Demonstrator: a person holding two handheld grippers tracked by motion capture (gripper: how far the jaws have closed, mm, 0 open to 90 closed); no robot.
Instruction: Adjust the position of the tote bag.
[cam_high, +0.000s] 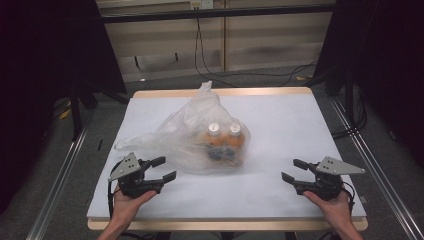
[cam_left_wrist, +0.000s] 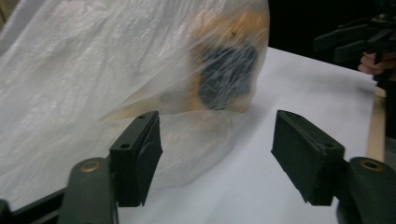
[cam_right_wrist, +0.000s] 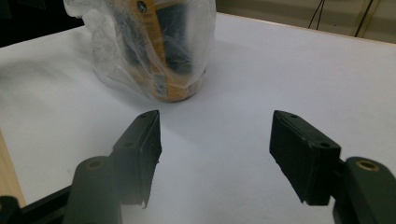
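A clear plastic bag (cam_high: 197, 132) stands in the middle of the white table top (cam_high: 280, 120). Inside it are two orange bottles (cam_high: 226, 140) with white caps, upright and side by side. My left gripper (cam_high: 166, 168) is at the near left, just short of the bag's lower edge, open with nothing between its jaws. In the left gripper view the bag (cam_left_wrist: 93, 84) lies close ahead of the left gripper (cam_left_wrist: 217, 158), and an orange bottle (cam_left_wrist: 229, 65) shows through the film. My right gripper (cam_high: 293, 170) is at the near right, open and empty; in its own view the right gripper (cam_right_wrist: 215, 156) faces the bag (cam_right_wrist: 154, 46) from farther off.
The table has a wooden rim (cam_high: 225, 223) along its near edge. Dark curtains flank the scene, and cables (cam_high: 210, 65) run over the floor behind the table. Metal rails (cam_high: 60, 175) run along the floor on both sides.
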